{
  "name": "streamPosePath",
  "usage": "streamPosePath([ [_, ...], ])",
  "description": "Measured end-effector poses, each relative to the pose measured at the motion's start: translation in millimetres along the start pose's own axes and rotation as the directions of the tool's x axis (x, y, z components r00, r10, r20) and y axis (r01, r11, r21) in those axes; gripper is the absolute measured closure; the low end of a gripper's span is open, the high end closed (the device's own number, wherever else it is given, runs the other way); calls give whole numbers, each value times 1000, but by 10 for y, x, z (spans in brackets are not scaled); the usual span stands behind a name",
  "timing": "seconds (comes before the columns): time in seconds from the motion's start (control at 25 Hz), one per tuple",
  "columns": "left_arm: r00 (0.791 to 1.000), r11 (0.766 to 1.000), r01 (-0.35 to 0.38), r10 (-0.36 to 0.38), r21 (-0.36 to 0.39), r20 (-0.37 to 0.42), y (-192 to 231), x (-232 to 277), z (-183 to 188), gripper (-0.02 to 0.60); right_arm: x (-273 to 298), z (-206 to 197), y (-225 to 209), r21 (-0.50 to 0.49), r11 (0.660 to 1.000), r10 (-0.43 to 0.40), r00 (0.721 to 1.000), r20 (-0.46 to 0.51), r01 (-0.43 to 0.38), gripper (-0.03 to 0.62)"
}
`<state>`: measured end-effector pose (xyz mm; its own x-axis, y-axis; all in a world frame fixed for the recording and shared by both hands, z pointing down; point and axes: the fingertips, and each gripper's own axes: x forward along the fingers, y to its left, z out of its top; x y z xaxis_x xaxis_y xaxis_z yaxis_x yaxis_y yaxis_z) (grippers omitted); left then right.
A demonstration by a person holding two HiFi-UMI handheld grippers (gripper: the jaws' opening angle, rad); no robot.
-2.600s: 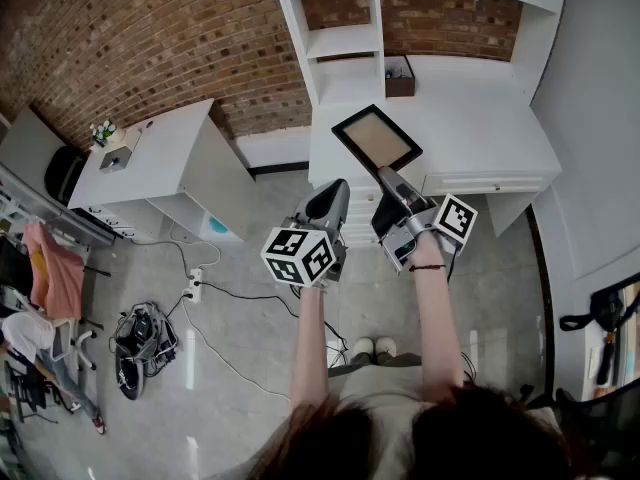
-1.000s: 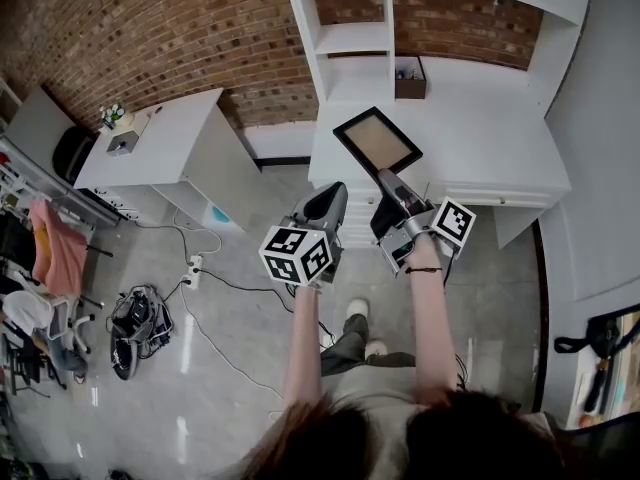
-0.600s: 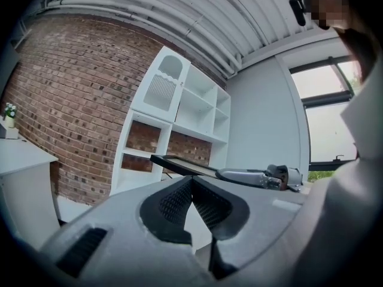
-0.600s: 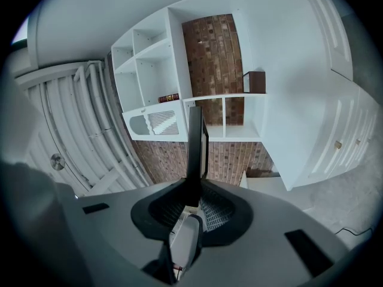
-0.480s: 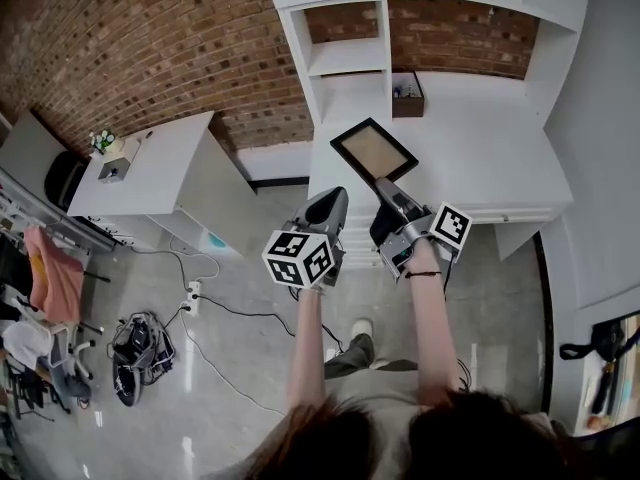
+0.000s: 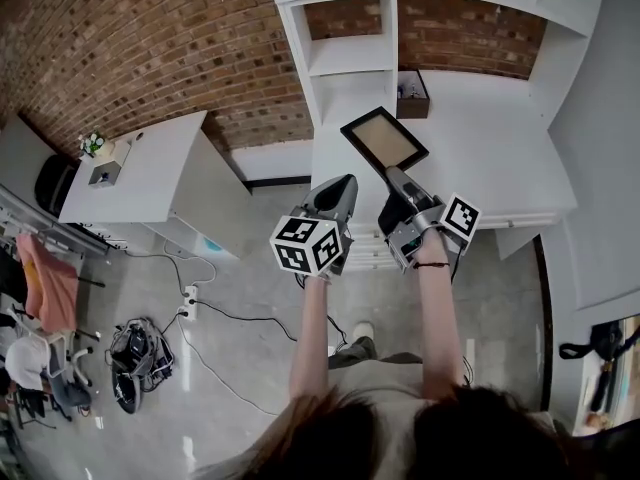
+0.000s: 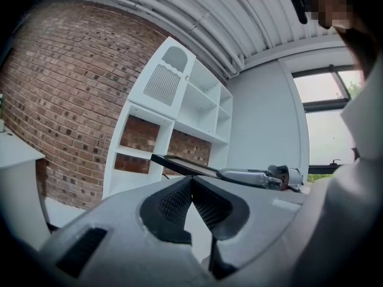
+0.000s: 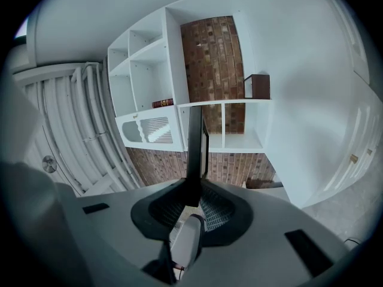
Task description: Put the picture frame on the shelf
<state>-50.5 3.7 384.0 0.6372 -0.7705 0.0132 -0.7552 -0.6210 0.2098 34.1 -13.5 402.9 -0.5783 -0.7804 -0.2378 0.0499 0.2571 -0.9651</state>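
**Frame in air, short of the shelf**

Head view: the right gripper [image 6: 393,178] is clamping a black-rimmed rectangular picture frame [image 6: 384,140] by one corner. It is holding it above the white desk [image 6: 490,138], near the white shelf unit [image 6: 350,56]. The left gripper [image 6: 343,186] is hanging alongside.

Left gripper view: the jaws are pressing together on nothing, probably because one grip is enough.

Right gripper view: the jaws are pinching the frame edge-on, facing the open compartments.
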Motion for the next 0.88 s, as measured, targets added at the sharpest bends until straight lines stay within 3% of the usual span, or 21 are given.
streamPosePath([
  [0.52, 999, 999, 52, -52, -11, -1, 409, 438, 127, 571, 450, 247, -112, -11, 1000, -13, 999, 44, 13, 526],
  [0.88, 999, 999, 51, -51, -4, -4, 610, 507, 108, 571, 596, 262, -246, 19, 1000, -7, 998, 63, 5, 525],
])
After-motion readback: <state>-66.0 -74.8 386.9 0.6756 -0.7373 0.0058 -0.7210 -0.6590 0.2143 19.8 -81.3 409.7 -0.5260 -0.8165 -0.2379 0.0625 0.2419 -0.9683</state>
